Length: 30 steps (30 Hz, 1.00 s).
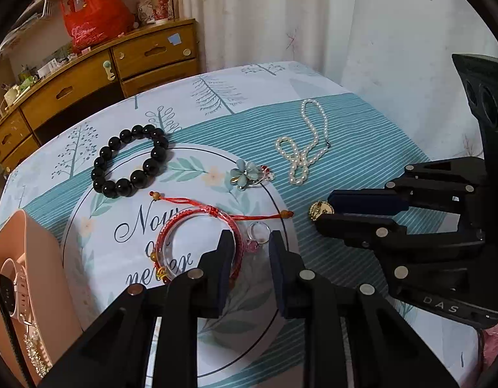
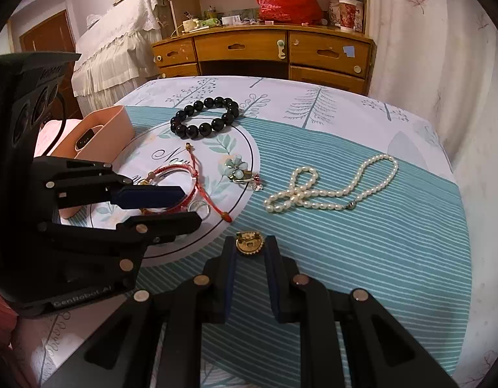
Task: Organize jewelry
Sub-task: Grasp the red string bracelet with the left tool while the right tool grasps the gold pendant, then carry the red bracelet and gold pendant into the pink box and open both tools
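Jewelry lies on a patterned tablecloth. A black bead bracelet (image 1: pixel 129 160) (image 2: pixel 205 117), a red cord bracelet (image 1: pixel 200 245) (image 2: pixel 177 177), a flower brooch (image 1: pixel 247 173) (image 2: pixel 237 168) and a ring (image 1: pixel 259 229) (image 2: pixel 198 208) lie on the round printed mat (image 1: pixel 97 226). A pearl necklace (image 1: pixel 303 148) (image 2: pixel 329 187) lies on the stripes. My left gripper (image 1: pixel 249 242) is open over the red bracelet and ring. My right gripper (image 2: pixel 250 247) (image 1: pixel 320 211) is open with a gold round brooch (image 2: pixel 249 242) (image 1: pixel 320 209) between its fingertips.
A pink organizer box (image 1: pixel 32 258) (image 2: pixel 97 129) stands at the table's left and holds a watch (image 1: pixel 13 287) and a sparkly chain. A wooden dresser (image 2: pixel 265 51) and curtains stand beyond the table's far edge.
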{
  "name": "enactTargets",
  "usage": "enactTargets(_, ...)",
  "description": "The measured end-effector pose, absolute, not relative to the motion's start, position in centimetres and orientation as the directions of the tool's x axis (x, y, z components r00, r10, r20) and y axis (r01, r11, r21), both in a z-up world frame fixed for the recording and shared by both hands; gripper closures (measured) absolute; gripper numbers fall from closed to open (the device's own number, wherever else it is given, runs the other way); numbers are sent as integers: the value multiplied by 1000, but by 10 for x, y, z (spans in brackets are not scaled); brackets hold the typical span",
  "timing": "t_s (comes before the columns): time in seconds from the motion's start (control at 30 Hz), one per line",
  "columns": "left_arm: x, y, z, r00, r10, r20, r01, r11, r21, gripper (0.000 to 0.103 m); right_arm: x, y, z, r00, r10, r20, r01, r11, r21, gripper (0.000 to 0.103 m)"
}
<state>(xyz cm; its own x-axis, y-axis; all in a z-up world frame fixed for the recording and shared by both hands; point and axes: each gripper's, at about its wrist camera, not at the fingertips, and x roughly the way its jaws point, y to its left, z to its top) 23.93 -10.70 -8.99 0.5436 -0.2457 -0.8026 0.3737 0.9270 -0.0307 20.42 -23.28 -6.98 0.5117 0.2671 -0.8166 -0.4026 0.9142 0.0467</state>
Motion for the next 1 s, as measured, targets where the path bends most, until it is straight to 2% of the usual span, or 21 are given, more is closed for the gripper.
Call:
enactTargets(0.17,235,-108,-90,545,-244,-802,370,929,-31,90,205,-233,-70,511,268,-816,-403,914,47,85)
enactTargets(0.47,230,-104,-85,543,-245,-803,351,935,-48,90,204,-235,-69,511,270,-816,-395,917,56,85)
enactTargets(1.0,208,-86,-32,621,-302,-723,359,930,-80,91,204,-235,-69,508,272,-817,-389,919,64,85)
